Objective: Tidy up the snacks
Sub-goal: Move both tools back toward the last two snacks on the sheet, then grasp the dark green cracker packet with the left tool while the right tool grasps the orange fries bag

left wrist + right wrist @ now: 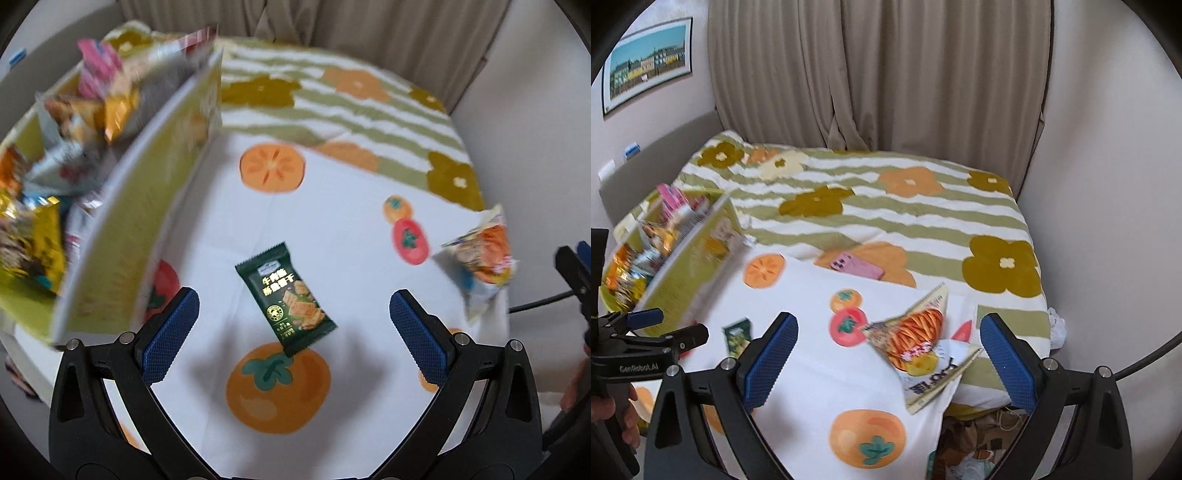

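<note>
A dark green biscuit packet (286, 300) lies flat on the white persimmon-print cloth (332, 221). My left gripper (293, 325) is open and empty, its blue pads either side of the packet and above it. A white and orange chip bag (923, 345) lies at the cloth's right edge; it also shows in the left wrist view (480, 258). My right gripper (888, 356) is open and empty, hovering just in front of that bag. A green box (147, 206) full of snack packs (92, 99) stands at the left. The green packet also shows in the right wrist view (737, 335).
The cloth lies on a bed with a green striped flower quilt (886, 206). A pink phone (856, 266) lies on the quilt beyond the cloth. Beige curtains (879, 74) and walls close the back and right. Bags lie on the floor (971, 454) past the bed's near right corner.
</note>
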